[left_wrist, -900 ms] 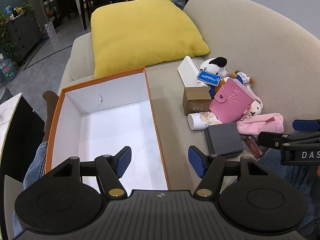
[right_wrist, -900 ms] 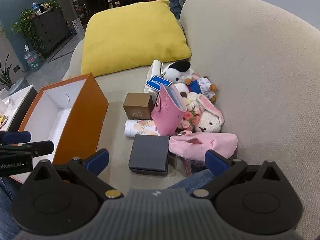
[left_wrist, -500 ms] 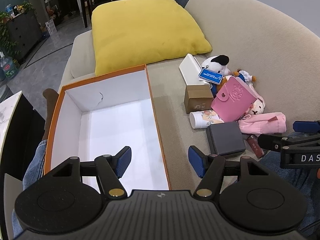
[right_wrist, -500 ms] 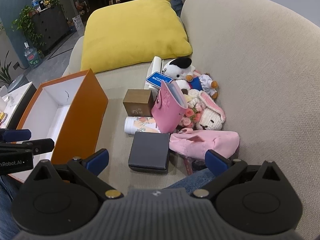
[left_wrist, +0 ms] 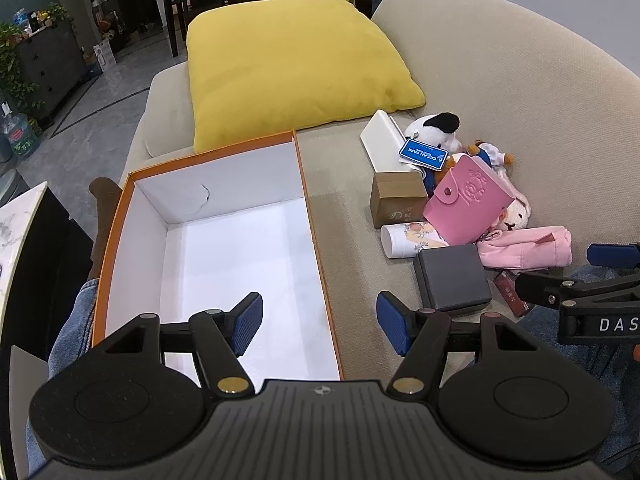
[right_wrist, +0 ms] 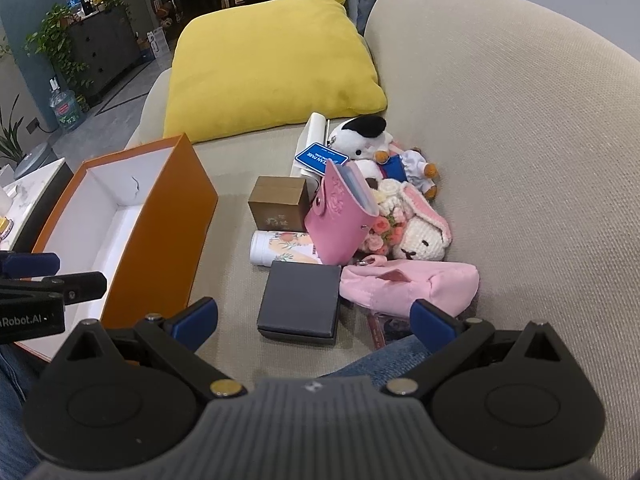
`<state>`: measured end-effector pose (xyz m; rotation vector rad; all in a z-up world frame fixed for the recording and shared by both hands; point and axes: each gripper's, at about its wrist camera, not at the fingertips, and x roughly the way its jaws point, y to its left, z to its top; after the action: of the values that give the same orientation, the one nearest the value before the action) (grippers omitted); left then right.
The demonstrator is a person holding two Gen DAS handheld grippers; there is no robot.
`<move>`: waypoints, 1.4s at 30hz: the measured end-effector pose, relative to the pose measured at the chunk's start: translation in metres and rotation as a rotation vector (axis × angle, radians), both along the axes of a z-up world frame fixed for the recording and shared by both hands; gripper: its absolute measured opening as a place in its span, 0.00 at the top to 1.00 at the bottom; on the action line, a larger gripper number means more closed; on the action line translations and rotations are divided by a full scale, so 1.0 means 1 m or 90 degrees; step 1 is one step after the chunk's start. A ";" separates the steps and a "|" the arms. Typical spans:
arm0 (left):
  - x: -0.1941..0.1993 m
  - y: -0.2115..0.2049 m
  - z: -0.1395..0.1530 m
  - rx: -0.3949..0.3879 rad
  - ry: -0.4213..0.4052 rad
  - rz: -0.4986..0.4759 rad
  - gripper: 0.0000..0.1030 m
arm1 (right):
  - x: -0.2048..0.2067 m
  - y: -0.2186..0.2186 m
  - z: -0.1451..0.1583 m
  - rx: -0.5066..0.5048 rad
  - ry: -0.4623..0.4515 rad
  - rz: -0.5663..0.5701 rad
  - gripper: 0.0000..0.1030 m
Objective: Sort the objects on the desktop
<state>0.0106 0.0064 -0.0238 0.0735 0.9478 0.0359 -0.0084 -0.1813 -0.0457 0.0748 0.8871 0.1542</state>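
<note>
An empty orange box with a white inside lies on the beige sofa. To its right is a pile: a dark grey flat box, a brown carton, a white floral tube, a pink wallet, a pink pouch, plush toys and a white box. My left gripper is open and empty over the orange box's near right edge. My right gripper is open and empty, just short of the dark grey box.
A yellow cushion leans at the sofa's far end behind the orange box. The sofa back curves along the right. A marble-topped table stands at the left. Jeans-clad legs are under both grippers.
Both views have shifted slightly, so the objects sit a bit lower and nearer. Both grippers stay open and empty.
</note>
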 end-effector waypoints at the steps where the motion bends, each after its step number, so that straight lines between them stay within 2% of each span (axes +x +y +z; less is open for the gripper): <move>1: 0.000 0.000 0.000 0.000 -0.001 0.000 0.28 | 0.000 0.000 0.000 -0.001 0.000 0.001 0.01; 18: 0.002 -0.005 0.001 -0.011 -0.004 -0.006 0.28 | -0.001 0.001 -0.001 -0.003 -0.002 0.005 0.01; 26: 0.013 -0.016 0.006 -0.007 -0.016 -0.042 0.28 | 0.001 -0.010 -0.002 0.013 -0.014 0.012 0.01; 28: 0.019 -0.019 0.006 -0.018 -0.011 -0.054 0.28 | 0.005 -0.016 -0.002 0.011 -0.014 0.004 0.04; 32: 0.033 -0.024 0.002 -0.035 -0.001 -0.066 0.28 | 0.016 -0.029 -0.007 0.026 0.005 -0.014 0.24; 34: 0.040 -0.028 0.000 -0.047 0.005 -0.074 0.30 | 0.022 -0.035 -0.010 0.040 0.016 -0.021 0.29; 36: 0.048 -0.034 -0.001 -0.062 0.011 -0.085 0.32 | 0.029 -0.040 -0.013 0.044 0.023 -0.026 0.40; 38: 0.057 -0.039 -0.003 -0.084 0.019 -0.093 0.32 | 0.037 -0.045 -0.014 0.046 0.026 -0.030 0.47; 42: 0.077 -0.050 -0.008 -0.111 0.029 -0.102 0.32 | 0.053 -0.050 -0.013 0.043 0.020 -0.027 0.48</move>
<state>0.0877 -0.0433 -0.0314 -0.0109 0.9836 -0.1963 0.0446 -0.2310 -0.0591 0.1592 0.9118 0.1445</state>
